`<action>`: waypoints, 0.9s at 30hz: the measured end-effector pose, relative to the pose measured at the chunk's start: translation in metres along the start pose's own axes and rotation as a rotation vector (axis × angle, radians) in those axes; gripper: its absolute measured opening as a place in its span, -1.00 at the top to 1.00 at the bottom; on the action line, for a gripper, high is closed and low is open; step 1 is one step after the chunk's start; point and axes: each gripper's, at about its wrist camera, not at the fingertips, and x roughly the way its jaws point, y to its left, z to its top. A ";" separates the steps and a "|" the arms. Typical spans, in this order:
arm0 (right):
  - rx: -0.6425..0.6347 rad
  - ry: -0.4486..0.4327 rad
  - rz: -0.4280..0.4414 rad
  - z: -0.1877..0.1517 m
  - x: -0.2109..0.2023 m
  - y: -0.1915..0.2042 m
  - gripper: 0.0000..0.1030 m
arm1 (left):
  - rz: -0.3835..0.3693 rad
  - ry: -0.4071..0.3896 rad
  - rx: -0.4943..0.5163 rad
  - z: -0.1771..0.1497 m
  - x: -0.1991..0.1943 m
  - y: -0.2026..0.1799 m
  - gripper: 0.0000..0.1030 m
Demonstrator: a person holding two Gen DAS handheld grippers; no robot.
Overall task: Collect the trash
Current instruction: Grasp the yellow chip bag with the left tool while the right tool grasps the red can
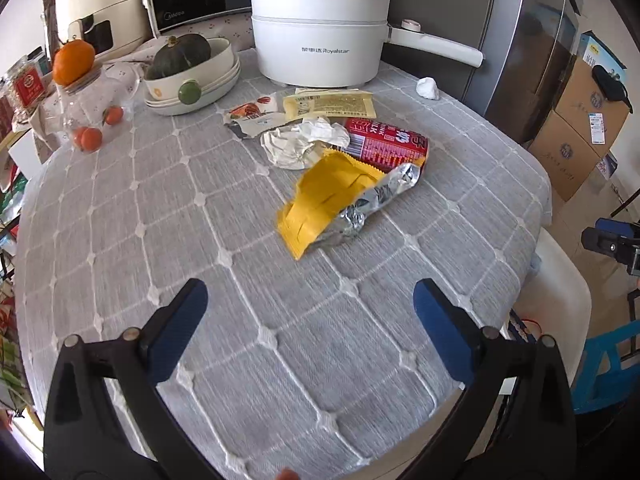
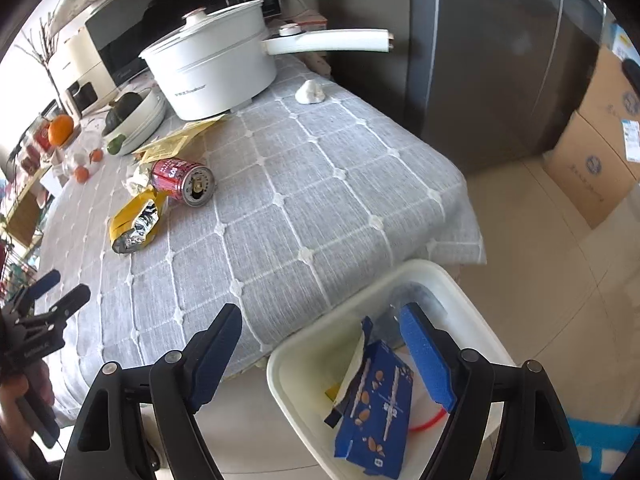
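Observation:
Trash lies mid-table: a yellow foil snack bag (image 1: 340, 200), a red drink can (image 1: 386, 144) on its side, crumpled white paper (image 1: 300, 142), two flat sachets (image 1: 328, 104) and a white tissue wad (image 1: 427, 88). My left gripper (image 1: 310, 304) is open and empty above the tablecloth, short of the snack bag. My right gripper (image 2: 320, 328) is open over a white bin (image 2: 296, 384) beside the table edge. A blue snack box (image 2: 376, 404) sits in the bin, free of the fingers. The can (image 2: 182, 180) and snack bag (image 2: 136, 224) also show in the right wrist view.
A white electric pot (image 1: 320, 36) with a long handle stands at the back. A bowl with a dark squash (image 1: 188, 72), oranges (image 1: 74, 62) and a clear container sit back left. A fridge (image 2: 480, 60) and cardboard boxes (image 2: 600, 152) stand right of the table.

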 end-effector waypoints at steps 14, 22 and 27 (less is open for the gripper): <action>-0.380 -0.074 0.083 0.056 0.086 0.068 -0.62 | -0.222 0.030 0.135 0.030 0.073 0.014 0.15; -0.430 -0.120 0.200 0.076 0.120 0.104 -0.62 | -0.261 -0.016 0.073 0.019 0.054 0.035 0.47; -0.442 -0.137 0.210 0.085 0.135 0.121 -0.62 | -0.232 0.005 -0.004 0.011 0.046 0.056 0.52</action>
